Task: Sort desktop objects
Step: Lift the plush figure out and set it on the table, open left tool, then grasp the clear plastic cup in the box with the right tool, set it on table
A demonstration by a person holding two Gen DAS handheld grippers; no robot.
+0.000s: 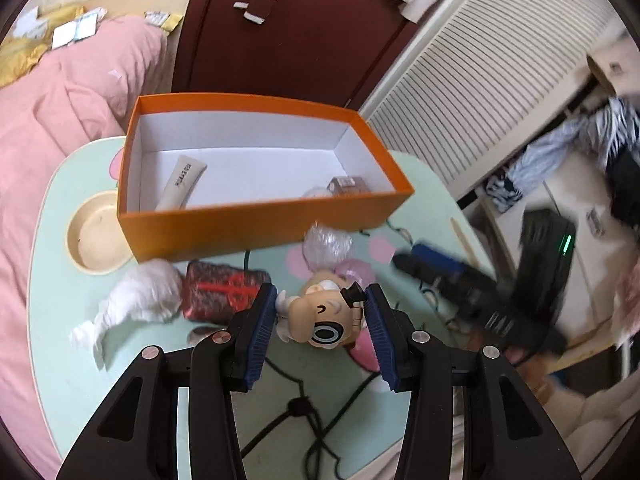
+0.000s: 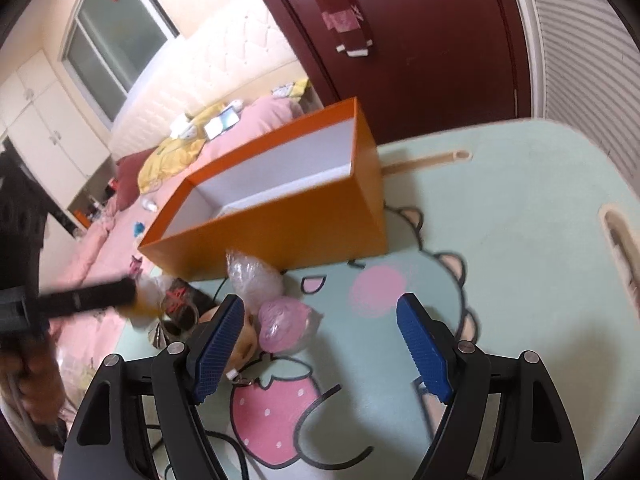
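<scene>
My left gripper (image 1: pixel 321 296) is shut on a small cartoon figurine (image 1: pixel 324 316) with a tan face and a tiny black hat. It holds the figurine just above the mint-green table (image 1: pixel 72 360). Beyond it stands the open orange box (image 1: pixel 264 216), with a white tube (image 1: pixel 184 182) and a small brown item (image 1: pixel 346 186) inside. My right gripper (image 2: pixel 320 308) is open over the table (image 2: pixel 500 208), nothing between its pads. A pink wrapped ball (image 2: pixel 282 322) lies by its left finger. The box (image 2: pixel 280 232) is ahead of it.
A clear plastic wad (image 1: pixel 326 240), a red-black packet (image 1: pixel 218 294), crumpled white tissue (image 1: pixel 140 300) and a beige bowl (image 1: pixel 94 236) lie in front of the box. A black cable (image 1: pixel 296 404) crosses the near table. A pink bed is on the left, a dark red door behind.
</scene>
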